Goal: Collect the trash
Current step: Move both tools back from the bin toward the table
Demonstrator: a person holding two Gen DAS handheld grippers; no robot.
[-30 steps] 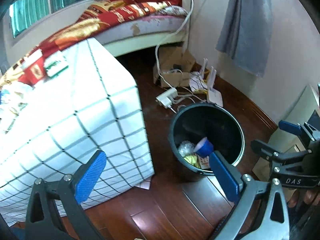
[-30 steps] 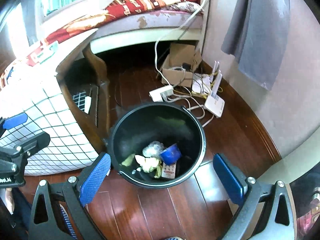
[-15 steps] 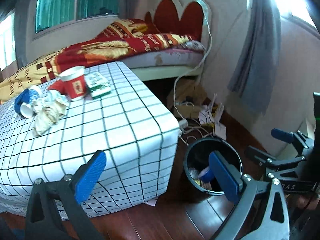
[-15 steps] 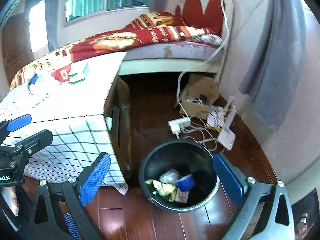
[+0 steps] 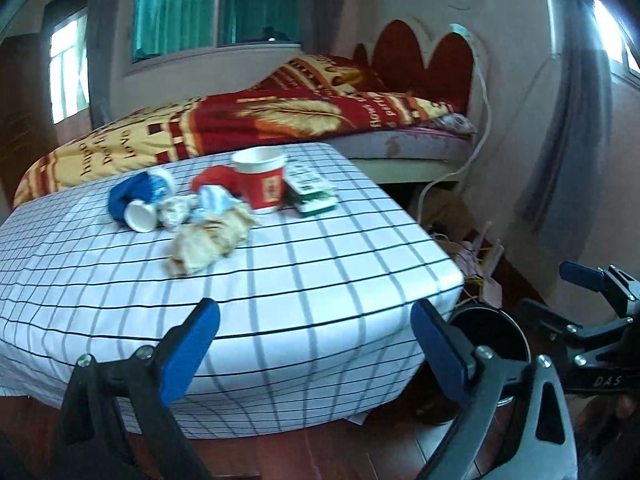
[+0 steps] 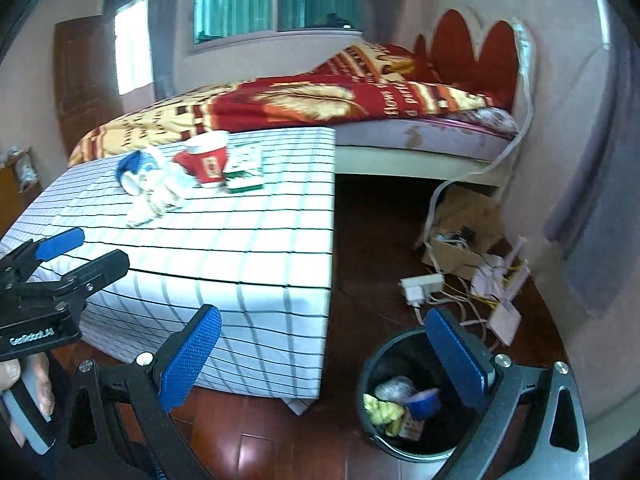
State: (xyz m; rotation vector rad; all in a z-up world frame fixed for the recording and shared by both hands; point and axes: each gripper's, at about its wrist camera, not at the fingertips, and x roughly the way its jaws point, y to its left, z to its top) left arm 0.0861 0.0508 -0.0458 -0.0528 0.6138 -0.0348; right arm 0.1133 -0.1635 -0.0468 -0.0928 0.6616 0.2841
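A bed (image 5: 304,120) with a red and yellow patterned blanket is seen along the far wall under the window, its red scalloped headboard (image 6: 476,52) set toward the right. In front of it stands the table (image 5: 300,264), draped in a white cloth with a dark grid, and the trash is gathered on its far half: a red paper cup (image 5: 262,182) is standing upright, a green and white box (image 5: 310,196) is lying just to its right, a blue cup (image 5: 136,200) is tipped on its side to the left, and crumpled paper (image 5: 208,240) is spread in front of these, touching the small wads between them. On the wooden floor beside the near right corner of the table a black bin (image 6: 404,396) is placed, and yellow wrappers, a clear wad and a blue cup are seen inside it. Behind the bin, a cardboard box (image 6: 460,236), a white power strip (image 6: 420,286) and tangled cables are lying against the wall. The left tool (image 5: 316,344) is held above the near edge of the table with its jaws spread wide, having just been closing slightly, and nothing is between them. The right tool (image 6: 324,356) is held over the floor between table and bin, its blue pads likewise wide apart and empty. Each tool is visible at the edge of the other's view.
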